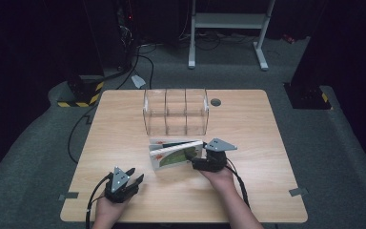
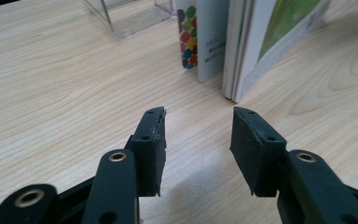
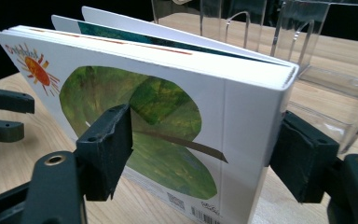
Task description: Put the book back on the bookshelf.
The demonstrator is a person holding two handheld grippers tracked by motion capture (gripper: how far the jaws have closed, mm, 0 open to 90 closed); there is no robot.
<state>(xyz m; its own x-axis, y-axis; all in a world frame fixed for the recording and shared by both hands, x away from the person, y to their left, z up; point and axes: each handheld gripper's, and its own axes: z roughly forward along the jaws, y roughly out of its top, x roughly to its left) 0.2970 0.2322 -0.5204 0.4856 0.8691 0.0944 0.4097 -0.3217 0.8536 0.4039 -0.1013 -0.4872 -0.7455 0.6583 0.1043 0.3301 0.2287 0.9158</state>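
A white board book (image 1: 174, 155) with a green leaf and an orange sun on its cover (image 3: 168, 116) stands tilted on its edge on the wooden table (image 1: 252, 138). My right gripper (image 1: 190, 155) is shut on its spine end, one pad on the front cover and the other behind the back (image 3: 205, 144). A thinner book with coloured dots (image 2: 200, 37) leans just behind the leaf book (image 2: 270, 28). My left gripper (image 1: 136, 174) rests near the table's front left, open with nothing between its jaws (image 2: 198, 126), pointing toward the books.
A clear acrylic organizer (image 1: 175, 112) with three compartments stands behind the books, close to them (image 3: 317, 42). A round grommet hole (image 1: 215, 101) lies to its right. Bare tabletop spreads left and right. Dark floor, cables and a white frame surround the table.
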